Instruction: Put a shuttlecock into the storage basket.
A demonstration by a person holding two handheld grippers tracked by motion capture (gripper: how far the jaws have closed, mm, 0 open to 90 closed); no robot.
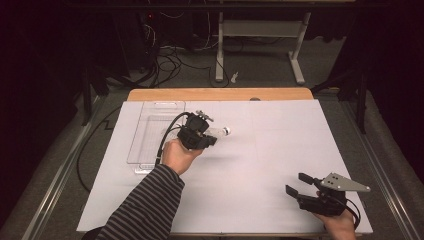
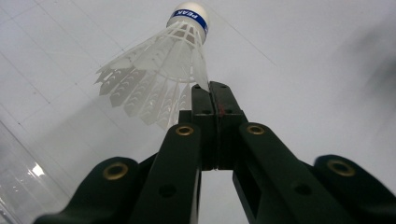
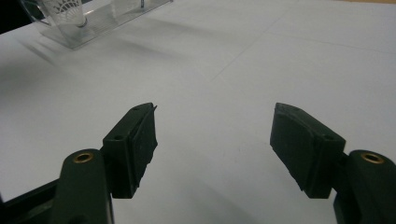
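Observation:
A white shuttlecock (image 1: 220, 132) with a blue-banded cork hangs just above the white table top, cork pointing right in the high view. My left gripper (image 1: 212, 138) is shut on the rim of its feather skirt. In the left gripper view the jaws meet on a feather edge (image 2: 201, 78), and the shuttlecock (image 2: 159, 60) stretches away from the left gripper (image 2: 215, 88). My right gripper (image 1: 297, 183) rests near the table's front right, open, with nothing between its jaws. The right gripper view has the right gripper (image 3: 215, 135) wide apart over bare table.
A clear plastic tray (image 1: 150, 136) lies at the left of the white-covered table (image 1: 280, 135), right behind my left hand. In the right gripper view the tray (image 3: 100, 21) holds what looks like another shuttlecock (image 3: 69, 10). A wooden strip (image 1: 220, 94) marks the far edge.

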